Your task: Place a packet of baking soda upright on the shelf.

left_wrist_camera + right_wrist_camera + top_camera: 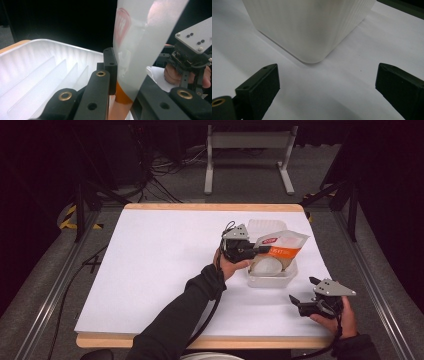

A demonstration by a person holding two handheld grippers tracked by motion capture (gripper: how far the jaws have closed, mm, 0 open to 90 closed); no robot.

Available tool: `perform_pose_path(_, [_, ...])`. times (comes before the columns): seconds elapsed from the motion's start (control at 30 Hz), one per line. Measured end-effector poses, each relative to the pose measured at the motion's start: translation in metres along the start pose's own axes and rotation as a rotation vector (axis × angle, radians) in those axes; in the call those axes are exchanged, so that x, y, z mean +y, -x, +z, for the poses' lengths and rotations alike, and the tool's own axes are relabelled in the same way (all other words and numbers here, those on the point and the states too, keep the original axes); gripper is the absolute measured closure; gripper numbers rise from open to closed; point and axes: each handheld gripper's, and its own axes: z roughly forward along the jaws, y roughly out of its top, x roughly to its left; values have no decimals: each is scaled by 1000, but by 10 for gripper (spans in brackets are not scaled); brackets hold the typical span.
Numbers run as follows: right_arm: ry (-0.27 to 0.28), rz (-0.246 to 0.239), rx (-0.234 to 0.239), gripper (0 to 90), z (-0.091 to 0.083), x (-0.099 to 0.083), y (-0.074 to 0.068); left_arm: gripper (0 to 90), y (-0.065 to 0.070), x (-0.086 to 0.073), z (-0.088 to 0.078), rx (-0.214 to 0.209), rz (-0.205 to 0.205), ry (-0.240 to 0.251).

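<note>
Left gripper (256, 249) at the right-centre of the white table (160, 265), jaws pinched on the edge of a translucent pouch (278, 249) with orange band and red label. Pouch held tilted over a clear plastic container (270, 279), its lower part down inside the tub beside a pale rounded item (266, 266) too indistinct to identify. Container at the right side of the table, toward the far edge, with its lid (265, 225) or a second tray just beyond it. In the left gripper view, black jaws pressed against the pouch (135, 57) from both sides, ribbed white container wall (37, 72) to the left, other gripper (192, 65) farther off at right. Right gripper (303, 291) near the table's near-right corner, held in a hand (336, 316), jaws spread wide, nothing between them, well apart from the container. In the right gripper view, a rounded corner of the ribbed container (312, 32) ahead of the open jaws, resting on the white surface (324, 90). Dark sleeve (180, 320) reaching in from the near edge.
</note>
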Motion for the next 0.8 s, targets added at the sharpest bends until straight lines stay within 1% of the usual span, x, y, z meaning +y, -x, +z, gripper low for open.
perform_pose_path(0.07, [1,2,0,60,0,0,0,900,-1,-1,0,-2,-5,1])
perform_pose_path(0.2, [1,-1,0,60,0,0,0,900,-1,-3,-1,1,3,-6])
perform_pose_path(0.33, [0,0,0,60,0,0,0,900,-3,-7,-2,12,-2,-15])
perform_pose_path(0.43, [0,-1,-1,60,0,0,0,900,-4,-8,-2,13,-8,-17])
perform_pose_path(0.6, [-3,-3,0,60,1,0,0,900,-4,-9,-2,20,8,-23])
perform_pose_path(0.73, [-4,-4,0,60,1,0,0,899,-7,-13,-2,21,-3,-30])
perform_pose_path(0.8, [-4,-4,1,60,1,0,0,899,-7,-14,-3,23,-2,-35])
